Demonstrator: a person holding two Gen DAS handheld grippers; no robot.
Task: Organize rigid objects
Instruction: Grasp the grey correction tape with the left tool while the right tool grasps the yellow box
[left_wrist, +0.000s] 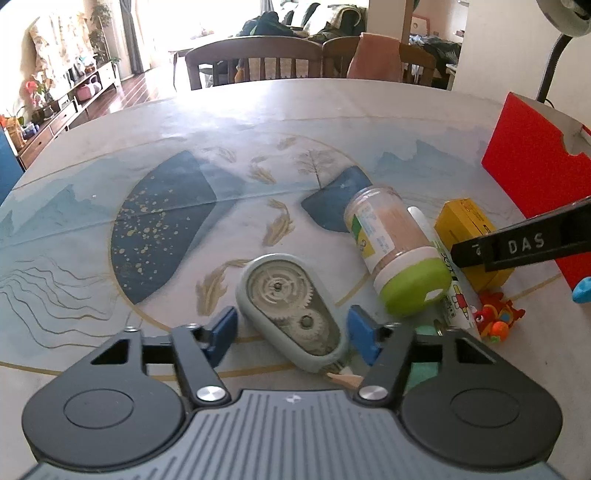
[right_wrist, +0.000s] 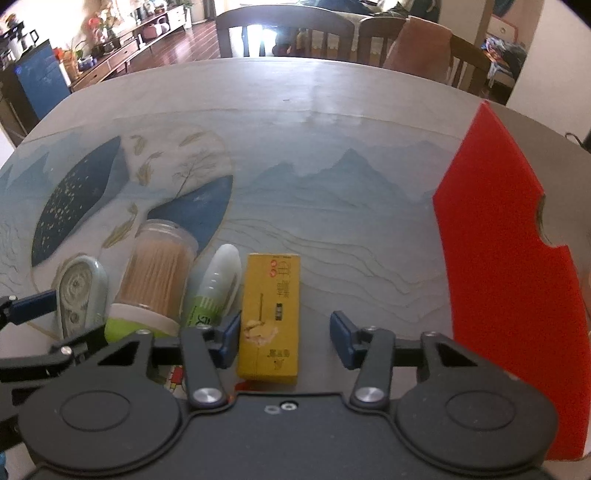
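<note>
Left gripper (left_wrist: 291, 334): blue fingertip pads are carried on black linkage arms, each pinned by a silver round-head screw. Two black rounded housings with embossed circles are seen either side of a grey ribbed centre plate bearing a small white mark. Right gripper (right_wrist: 284, 338): the same blue pads, black linkages and silver screws are noted; its centre plate is darker, with two small metal rings. White letters "DAS" are printed on its black finger in the left wrist view.
</note>
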